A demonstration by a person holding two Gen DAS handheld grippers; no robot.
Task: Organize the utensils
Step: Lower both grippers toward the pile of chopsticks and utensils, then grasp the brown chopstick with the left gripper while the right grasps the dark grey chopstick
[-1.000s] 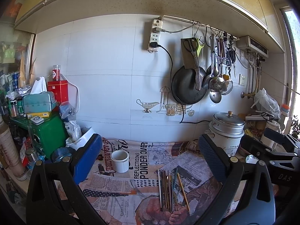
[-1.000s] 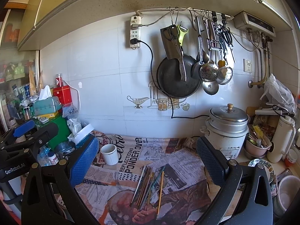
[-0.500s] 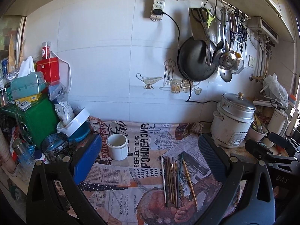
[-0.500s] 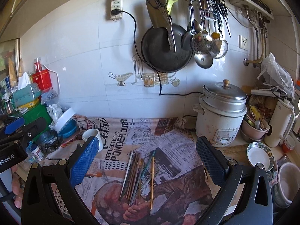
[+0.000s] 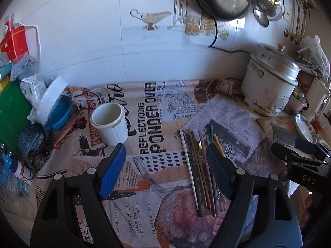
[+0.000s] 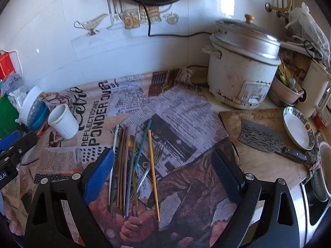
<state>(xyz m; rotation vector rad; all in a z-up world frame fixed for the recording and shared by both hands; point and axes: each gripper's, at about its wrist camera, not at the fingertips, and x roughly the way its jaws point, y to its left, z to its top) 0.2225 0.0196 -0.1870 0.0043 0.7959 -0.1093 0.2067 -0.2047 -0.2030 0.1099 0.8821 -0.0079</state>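
A pile of chopsticks, a spoon and a fork [image 5: 198, 165] [image 6: 132, 165] lies on the newspaper-print cloth [image 5: 149, 124]. A white ribbed cup [image 5: 110, 124] [image 6: 63, 124] stands upright to its left. My left gripper [image 5: 165, 150] hovers over the cloth between cup and pile, its jaws closing with nothing between them; its black finger covers part of the pile. My right gripper [image 6: 162, 155] hangs over the pile, jaws closing. The utensils lie below between its fingers, and the pads do not press on them.
A rice cooker [image 6: 242, 62] stands at the back right. A cleaver [image 6: 264, 140] lies on a wooden board beside a plate [image 6: 298, 130]. A blue colander with a white lid [image 5: 53, 107] and clutter crowd the left. The tiled wall is close behind.
Both grippers have dropped and tipped down toward the counter, so the utensils and cup look nearer. The fingers of both stand closer together than before.
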